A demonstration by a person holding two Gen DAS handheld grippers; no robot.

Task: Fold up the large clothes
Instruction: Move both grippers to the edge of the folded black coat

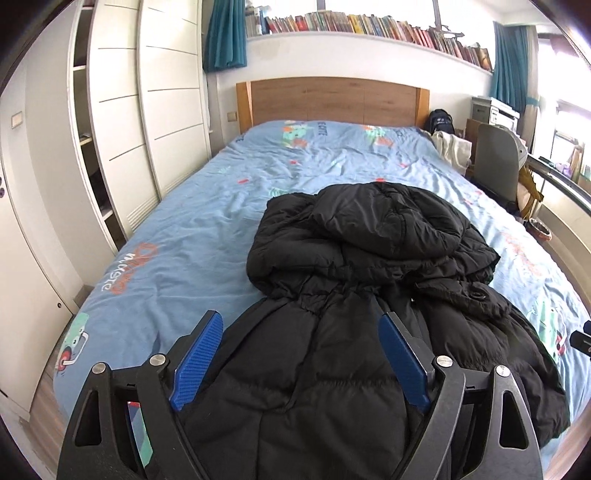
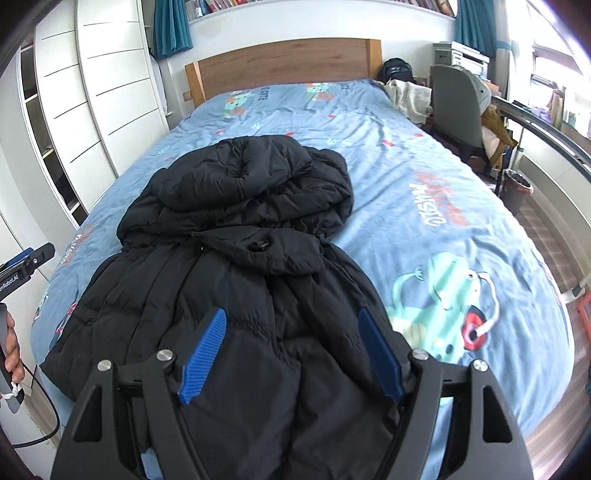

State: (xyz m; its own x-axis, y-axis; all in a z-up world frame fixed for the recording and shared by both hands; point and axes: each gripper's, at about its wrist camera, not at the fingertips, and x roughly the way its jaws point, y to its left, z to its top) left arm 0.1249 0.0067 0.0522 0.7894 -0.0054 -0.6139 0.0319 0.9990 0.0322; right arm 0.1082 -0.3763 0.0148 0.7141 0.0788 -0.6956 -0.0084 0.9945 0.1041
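Jacket [image 1: 332,369], black and puffy, lies bunched on bed [image 1: 184,240]. Left gripper [image 1: 301,354] and right gripper [image 2: 291,350] above it, jaws apart, nothing clamped.

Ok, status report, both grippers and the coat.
Left hand-held gripper open, empty. Right hand-held gripper open, empty. Black puffer coat partly folded on bed. Nothing in the way.

You see a black quilted coat [image 1: 369,295] on a light blue sheet [image 1: 207,229] printed with teal cartoon figures and orange lettering, blue ribbed pads [image 2: 205,354], a tan wood headboard [image 1: 332,99], teal curtains [image 1: 225,33] and white wardrobes [image 1: 122,110].
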